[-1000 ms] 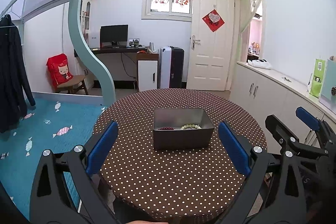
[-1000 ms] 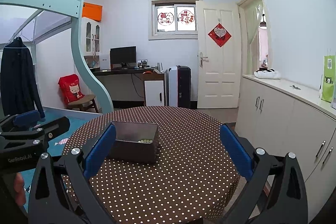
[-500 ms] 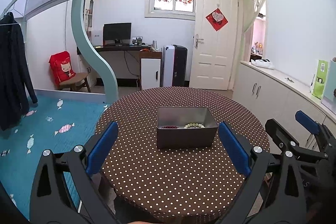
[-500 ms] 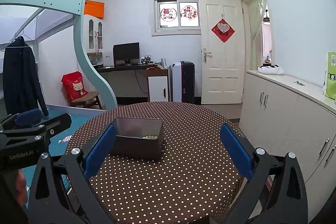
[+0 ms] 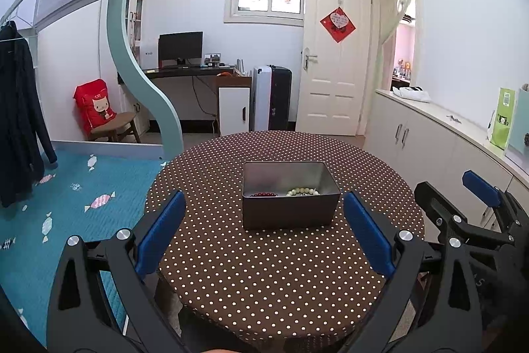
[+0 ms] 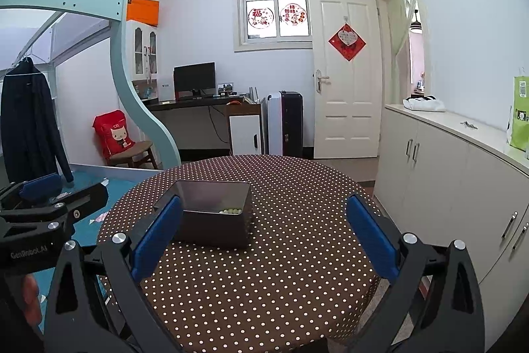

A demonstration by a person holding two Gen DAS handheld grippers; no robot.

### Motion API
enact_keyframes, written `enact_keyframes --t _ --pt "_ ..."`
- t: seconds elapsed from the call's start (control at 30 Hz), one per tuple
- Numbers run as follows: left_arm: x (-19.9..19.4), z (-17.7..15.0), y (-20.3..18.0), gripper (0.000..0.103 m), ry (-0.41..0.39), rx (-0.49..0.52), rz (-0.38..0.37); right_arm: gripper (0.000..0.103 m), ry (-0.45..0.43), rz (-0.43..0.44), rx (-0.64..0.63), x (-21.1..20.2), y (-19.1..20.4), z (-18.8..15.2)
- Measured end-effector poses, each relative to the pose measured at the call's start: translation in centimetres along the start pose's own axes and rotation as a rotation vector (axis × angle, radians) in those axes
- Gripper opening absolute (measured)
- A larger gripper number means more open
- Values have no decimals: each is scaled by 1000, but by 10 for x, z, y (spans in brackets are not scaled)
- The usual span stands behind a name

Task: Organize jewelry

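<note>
Round bench (image 5: 264, 280) with the brown dotted cloth is seen slightly lower and closer in frame than 1 s ago in both wrist views; more ceiling is shown in the right view, so both cameras are read as raised and tipped up a little. Grey metal box (image 5: 291, 207) is unchanged in place: mid-bench, open top, centred between the fingers in the left view, left of centre in the right view (image 6: 215, 220). Left tongs (image 5: 264, 230) are held spread wide, nothing between the blue pads (image 5: 162, 230), level above the near bench edge and aimed at the box. Right tongs (image 6: 264, 234) are likewise spread wide and empty, held to the right of the left ones and pointed across the bench. Each tool is seen at the margin of the other's view. Inside the box, a pale green bead bracelet (image 5: 302, 192) lies at the near wall, right of a dark red bead bracelet (image 5: 263, 195).
</note>
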State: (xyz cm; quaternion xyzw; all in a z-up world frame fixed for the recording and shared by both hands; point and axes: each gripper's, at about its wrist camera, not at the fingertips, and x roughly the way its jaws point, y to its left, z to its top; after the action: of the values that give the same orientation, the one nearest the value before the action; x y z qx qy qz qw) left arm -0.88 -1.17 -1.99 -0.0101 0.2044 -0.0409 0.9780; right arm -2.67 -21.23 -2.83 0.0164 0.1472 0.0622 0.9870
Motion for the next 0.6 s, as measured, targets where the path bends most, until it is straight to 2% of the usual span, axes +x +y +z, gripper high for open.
enact_keyframes --t 0.6 --pt "-4 0 3 96 -3 -6 0 96 9 6 -10 2 1 1"
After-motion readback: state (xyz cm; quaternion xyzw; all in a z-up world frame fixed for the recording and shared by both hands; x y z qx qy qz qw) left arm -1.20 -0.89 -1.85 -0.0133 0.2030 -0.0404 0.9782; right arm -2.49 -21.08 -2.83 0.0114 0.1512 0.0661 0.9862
